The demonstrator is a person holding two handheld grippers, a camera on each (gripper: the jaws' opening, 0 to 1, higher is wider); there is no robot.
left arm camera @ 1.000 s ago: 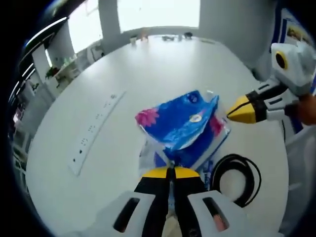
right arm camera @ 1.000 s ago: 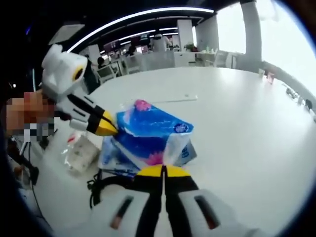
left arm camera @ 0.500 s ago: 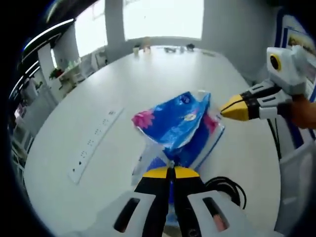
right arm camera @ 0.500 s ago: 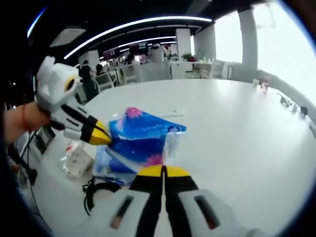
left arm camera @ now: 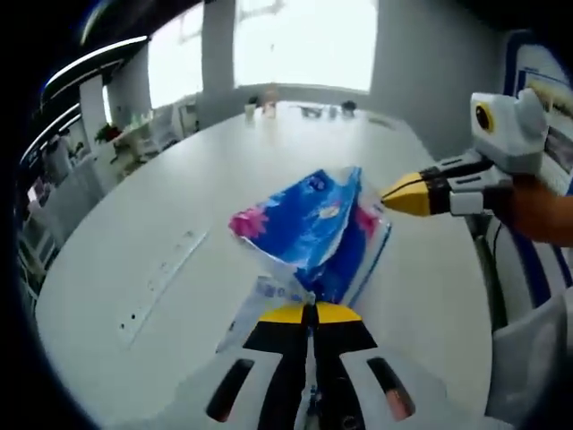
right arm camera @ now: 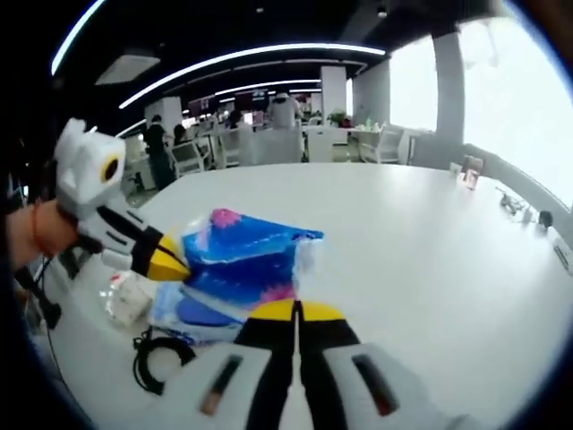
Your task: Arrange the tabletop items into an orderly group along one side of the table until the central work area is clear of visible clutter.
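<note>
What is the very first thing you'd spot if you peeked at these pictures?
The bright blue plastic pack with pink flowers, lifted over the big white table. Both yellow-tipped claws pinch it: the left claw at its near edge, the right claw at its far corner. A black cable coil lies on the table below.

Both views look from opposite ends at the blue plastic tissue pack (left arm camera: 309,228) (right arm camera: 242,260), close above the white table (left arm camera: 134,242) (right arm camera: 430,260).
</note>
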